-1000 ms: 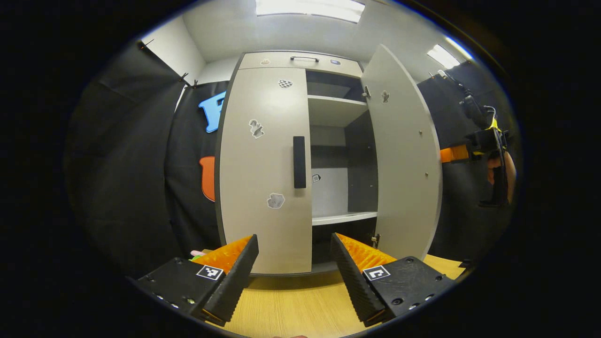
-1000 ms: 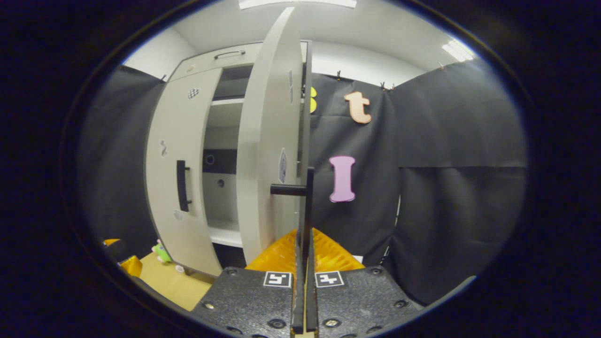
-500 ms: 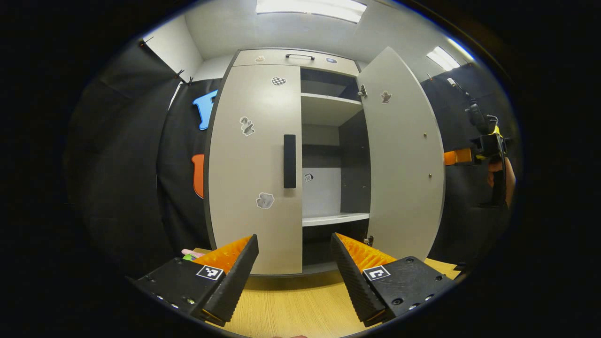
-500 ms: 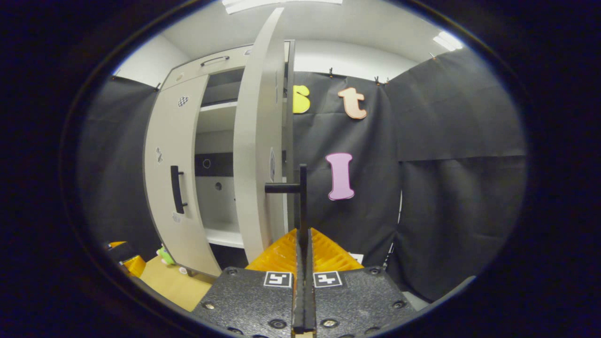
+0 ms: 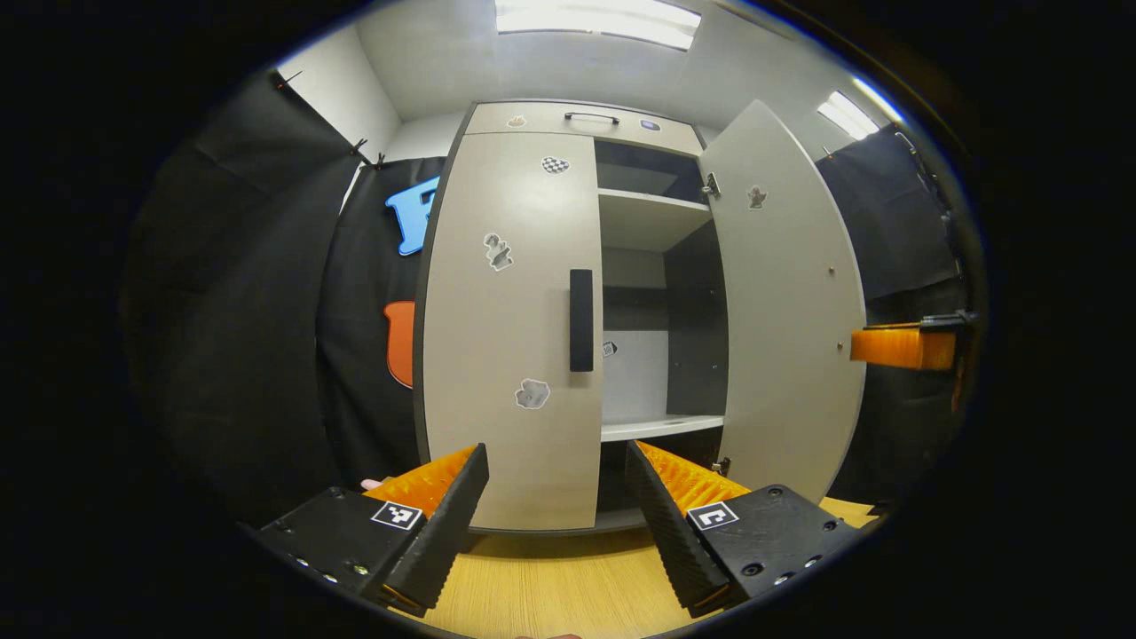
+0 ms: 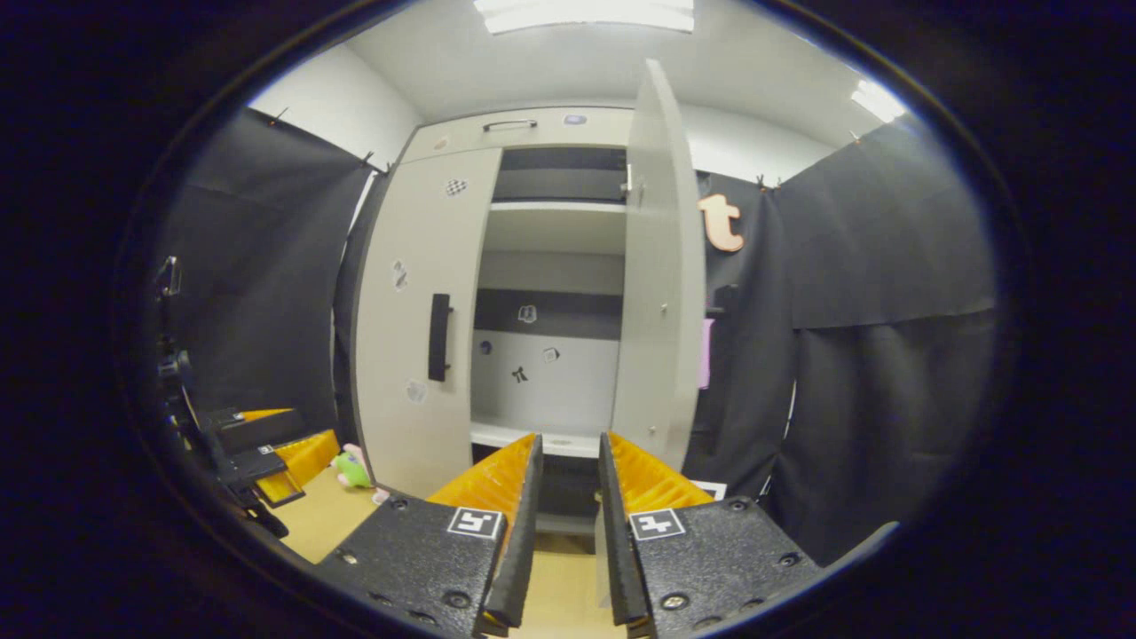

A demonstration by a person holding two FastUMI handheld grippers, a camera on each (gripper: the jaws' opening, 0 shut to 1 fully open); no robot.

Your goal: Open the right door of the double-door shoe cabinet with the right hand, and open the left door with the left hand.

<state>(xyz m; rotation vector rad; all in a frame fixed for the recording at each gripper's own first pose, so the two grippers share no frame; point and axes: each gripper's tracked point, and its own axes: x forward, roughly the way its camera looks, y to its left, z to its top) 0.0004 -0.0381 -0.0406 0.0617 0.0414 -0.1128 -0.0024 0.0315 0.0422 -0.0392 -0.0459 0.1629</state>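
The shoe cabinet's left door [image 5: 510,328] is closed, and its dark vertical handle [image 5: 581,319] faces me. The right door [image 5: 790,311] is swung wide open, baring the shelves [image 5: 652,426]. My left gripper [image 5: 555,497] is open and empty, low in front of the left door and well short of its handle. In the right gripper view the left door [image 6: 417,319] is closed and the right door [image 6: 652,284] stands nearly edge-on. My right gripper [image 6: 568,479] is narrowly open with nothing between its fingers, below and clear of the open door. It shows as well at the far right [image 5: 901,346].
The cabinet stands on a light wooden surface [image 5: 550,586]. A small green toy [image 6: 352,468] lies near the cabinet's lower left corner. The left gripper [image 6: 266,444] shows at the left edge. Black cloth walls close in on both sides.
My right gripper has let go of the right door's handle, opened a little and turned left to face the cabinet's inside. The left gripper has shifted only slightly and stays open.
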